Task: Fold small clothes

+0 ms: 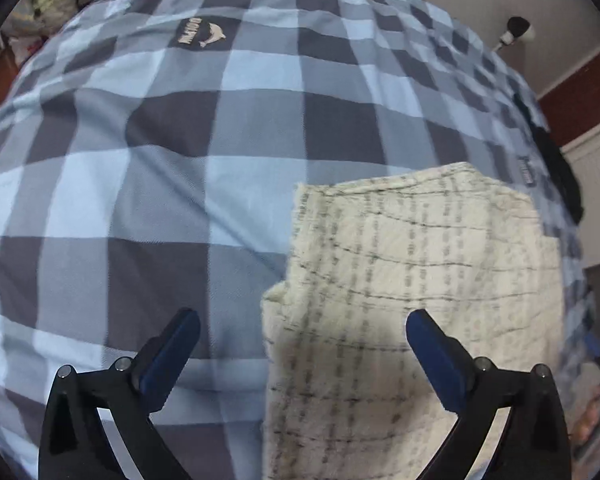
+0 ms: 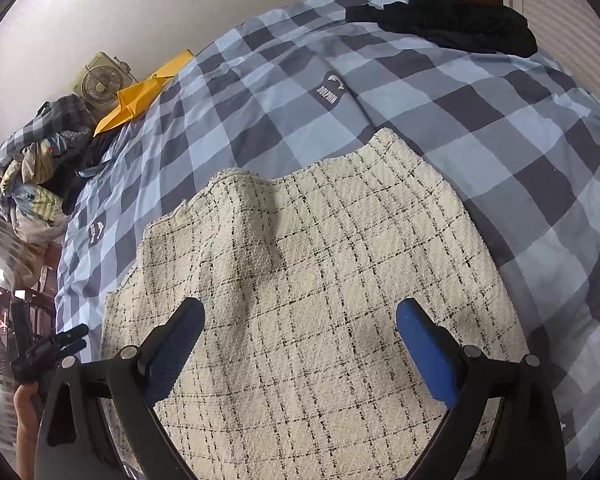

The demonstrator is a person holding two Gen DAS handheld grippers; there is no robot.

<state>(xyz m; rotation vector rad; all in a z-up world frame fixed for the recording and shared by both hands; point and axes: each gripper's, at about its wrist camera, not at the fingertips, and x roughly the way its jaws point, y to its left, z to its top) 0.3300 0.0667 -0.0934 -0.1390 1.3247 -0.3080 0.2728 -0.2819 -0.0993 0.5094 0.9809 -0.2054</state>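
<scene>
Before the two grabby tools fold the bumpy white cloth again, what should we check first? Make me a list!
1. Left tool open: ok, nothing between its fingers.
2. Right tool open: ok, hovering over the cloth.
3. Cream checked cloth lying on the blue checked bedspread: ok.
4. Cloth smooth: not ok, a raised wrinkle runs down from its far edge.
5. Cloth edges lined up: cannot tell, the near part is hidden.
6. Black garment out of the way: ok, at the far end of the bed.

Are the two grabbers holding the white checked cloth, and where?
Nothing is held. The left gripper and right gripper both stand open above the cream checked garment, pads off it.
</scene>
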